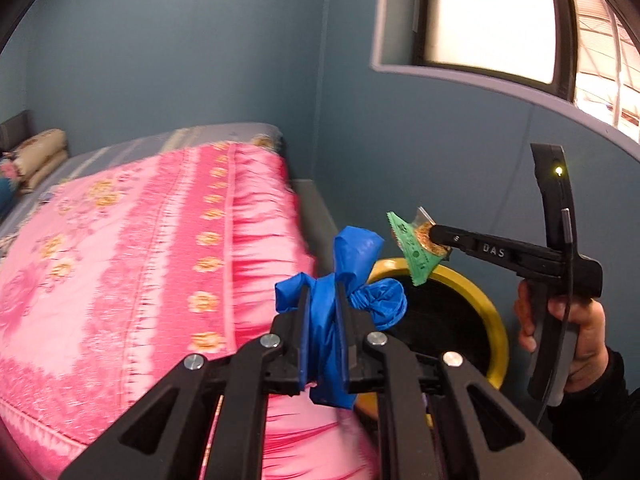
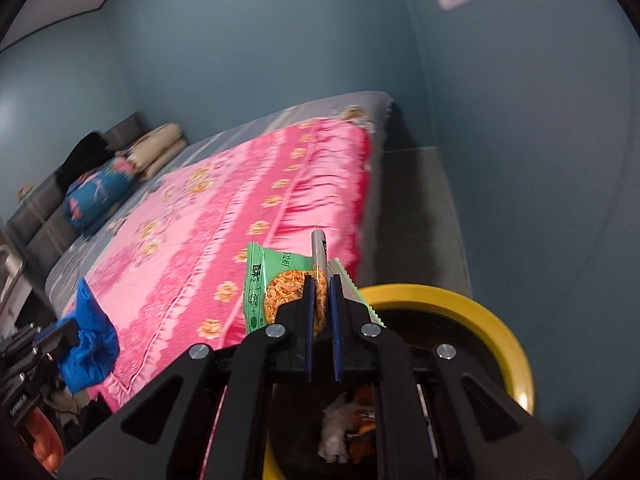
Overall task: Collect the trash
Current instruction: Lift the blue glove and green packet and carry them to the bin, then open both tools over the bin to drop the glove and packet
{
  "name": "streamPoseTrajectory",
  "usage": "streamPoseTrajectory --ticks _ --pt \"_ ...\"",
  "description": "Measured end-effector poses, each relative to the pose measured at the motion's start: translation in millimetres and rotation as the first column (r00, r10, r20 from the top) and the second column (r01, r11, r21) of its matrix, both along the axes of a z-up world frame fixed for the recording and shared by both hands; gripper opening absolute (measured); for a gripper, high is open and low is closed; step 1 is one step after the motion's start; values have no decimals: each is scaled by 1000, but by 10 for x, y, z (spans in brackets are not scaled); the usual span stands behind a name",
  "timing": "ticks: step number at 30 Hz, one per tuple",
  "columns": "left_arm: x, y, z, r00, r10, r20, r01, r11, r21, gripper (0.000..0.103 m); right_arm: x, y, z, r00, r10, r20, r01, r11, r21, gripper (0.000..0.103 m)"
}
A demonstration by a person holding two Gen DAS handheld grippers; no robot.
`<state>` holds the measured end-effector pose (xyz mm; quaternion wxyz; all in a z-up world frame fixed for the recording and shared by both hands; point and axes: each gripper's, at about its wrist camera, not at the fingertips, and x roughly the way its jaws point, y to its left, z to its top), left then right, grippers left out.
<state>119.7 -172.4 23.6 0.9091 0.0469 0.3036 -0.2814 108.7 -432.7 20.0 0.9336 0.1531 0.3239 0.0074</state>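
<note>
- Blue plastic bag (image 1: 340, 304): crumpled and knotted, clamped between the jaws of the left gripper (image 1: 324, 312). It is held in the air beside the edge of the bed, just left of the bin.
- Green snack wrapper (image 2: 276, 292): pinched between the closed jaws of the right gripper (image 2: 322, 304). In the left wrist view it hangs over the near rim of the bin.
- Bin (image 2: 472, 300): round, with a yellow rim and a dark interior. It stands on the floor between the bed and the blue wall. Pale and orange scraps lie inside it.
- Right hand (image 1: 576, 328): wrapped around the handle of the right gripper, with a dark sleeve at the wrist.
- Bed (image 2: 248, 200): covered by a pink patterned bedspread. Pillows (image 2: 132, 160) lie at its far end.
- Window (image 1: 492, 12): set in the wall above the bin.
</note>
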Motion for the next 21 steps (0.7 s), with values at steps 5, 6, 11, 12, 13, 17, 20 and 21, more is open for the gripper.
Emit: streamPoseTrajectory --ticks 5,6,11,12,13,17,20,21 --pt "85 -345 -194 997 -58 -55 57 998 -17 11 -89 -317 -144 998 -59 -13 59 998 8 10" --pt "114 -382 -241 995 -66 -72 64 998 -24 11 -93 -389 -185 997 -69 -23 70 997 20 11" --pt "197 -411 -385 986 -84 -147 73 994 -76 26 -75 -528 -312 994 -95 -52 97 995 33 15" --pt "198 -403 -396 986 -76 -151 63 994 -84 33 -81 -554 -321 994 -99 -56 101 994 32 15" --pt "199 -385 -399 986 -66 -152 53 995 -90 36 -89 -580 -325 993 -106 -56 108 994 34 18" --pt "195 -250 -340 990 -30 -140 15 994 -110 40 -91 -555 -322 991 -125 -52 127 991 33 36" --pt "180 -45 -275 993 18 -118 -32 993 -115 40 -81 -496 -252 992 -124 -31 125 992 20 36" --pt "170 88 -248 993 50 -110 -64 991 -120 41 -62 -458 -246 992 -120 -28 121 992 20 36"
